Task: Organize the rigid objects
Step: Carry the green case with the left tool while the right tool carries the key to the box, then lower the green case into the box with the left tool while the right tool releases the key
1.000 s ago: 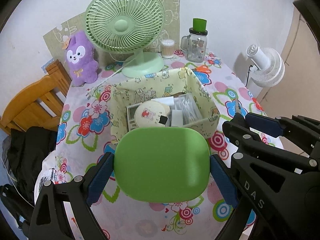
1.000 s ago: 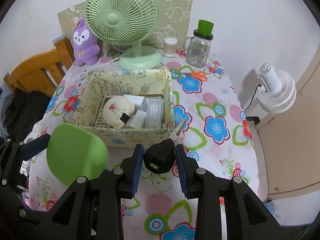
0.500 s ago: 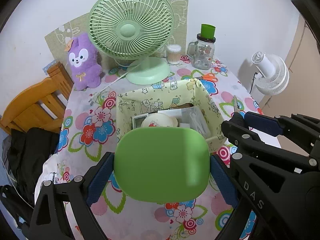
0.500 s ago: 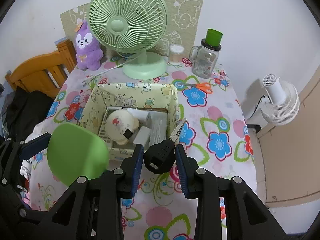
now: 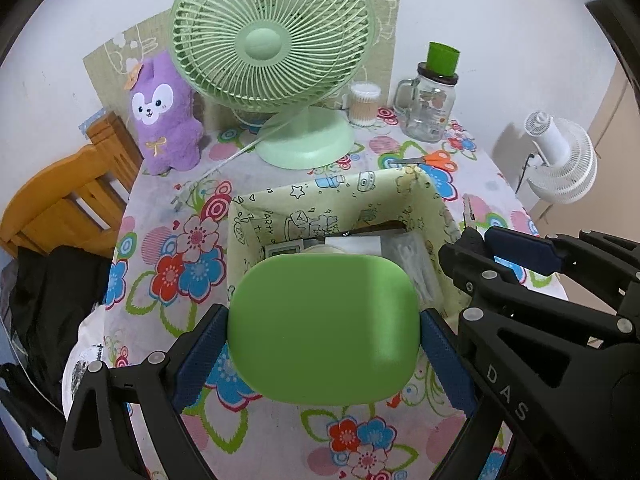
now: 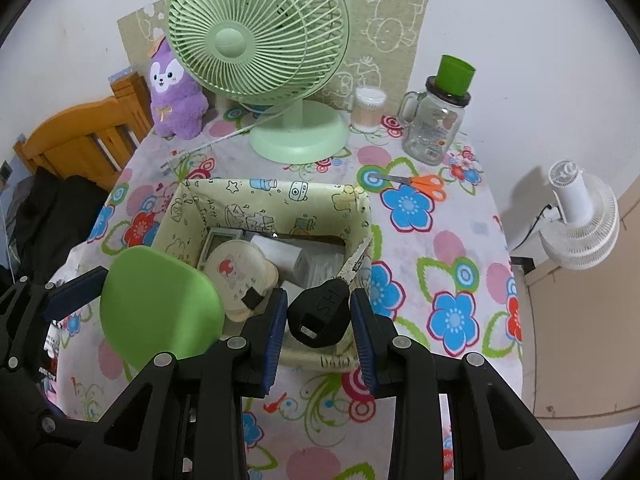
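Right wrist view: right claw (image 6: pixel 319 316) clenched on black-headed key (image 6: pixel 322 308), poised over fabric storage box (image 6: pixel 276 194); left claw (image 5: pixel 324 330) clamping green lid (image 5: pixel 324 328) at box's near edge. Step: depositing. Next: lower, release inside.

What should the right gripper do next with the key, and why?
Probably lower the key a little and open the fingers. The right gripper holds it over the near edge of the box, blade pointing inward, so it would likely drop inside beside the round case.
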Demonstrator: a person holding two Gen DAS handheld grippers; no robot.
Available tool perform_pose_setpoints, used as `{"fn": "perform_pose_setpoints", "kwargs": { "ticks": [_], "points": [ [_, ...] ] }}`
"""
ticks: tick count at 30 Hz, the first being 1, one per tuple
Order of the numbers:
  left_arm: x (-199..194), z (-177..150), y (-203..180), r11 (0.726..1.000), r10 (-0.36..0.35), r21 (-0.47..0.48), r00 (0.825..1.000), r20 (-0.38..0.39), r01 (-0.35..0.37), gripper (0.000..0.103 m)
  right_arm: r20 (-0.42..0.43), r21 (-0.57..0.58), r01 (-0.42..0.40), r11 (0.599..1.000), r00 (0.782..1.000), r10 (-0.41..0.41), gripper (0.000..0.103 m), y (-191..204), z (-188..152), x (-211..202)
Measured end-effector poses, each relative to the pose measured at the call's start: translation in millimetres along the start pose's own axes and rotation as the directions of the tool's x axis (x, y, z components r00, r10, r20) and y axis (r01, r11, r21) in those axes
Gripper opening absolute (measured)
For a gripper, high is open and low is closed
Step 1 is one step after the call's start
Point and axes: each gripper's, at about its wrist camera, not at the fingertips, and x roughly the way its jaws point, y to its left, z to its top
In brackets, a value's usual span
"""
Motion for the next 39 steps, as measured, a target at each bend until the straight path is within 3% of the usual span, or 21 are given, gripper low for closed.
{"fn": "perform_pose_setpoints", "kwargs": {
  "ticks": [15,34,35,36,38,39],
  "points": [
    [39,28,7,0.999,0.030,-0.018,0.998,-0.047,-0.031,0.095,-0.026,-0.048,-0.067,0.997,0.997,0.066,0.035,-1,36,44],
    [62,30,14,0.998,0.042,-0.047,0.994,-0.097,-0.047,0.095,-0.090,-0.009,-0.147,0.989,0.985,0.146,0.037,3,42,84],
    [62,31,14,0.998,0.042,-0.046,0.994,-0.096,-0.047,0.095,-0.085,-0.011,-0.148,0.989,0.986,0.146,0.043,4,42,84],
    [61,31,14,0.998,0.044,-0.045,0.994,-0.096,-0.048,0.095,-0.078,-0.010,-0.143,0.990,0.987,0.142,0.058,4,42,82],
    [59,30,16,0.998,0.044,-0.049,0.995,-0.090,-0.048,0.095,-0.055,-0.003,-0.124,0.992,0.991,0.124,0.068,3,42,77],
    [58,31,16,0.998,0.042,-0.049,0.995,-0.089,-0.046,0.095,-0.046,-0.001,-0.126,0.992,0.991,0.126,0.069,3,42,75]
  ]
}}
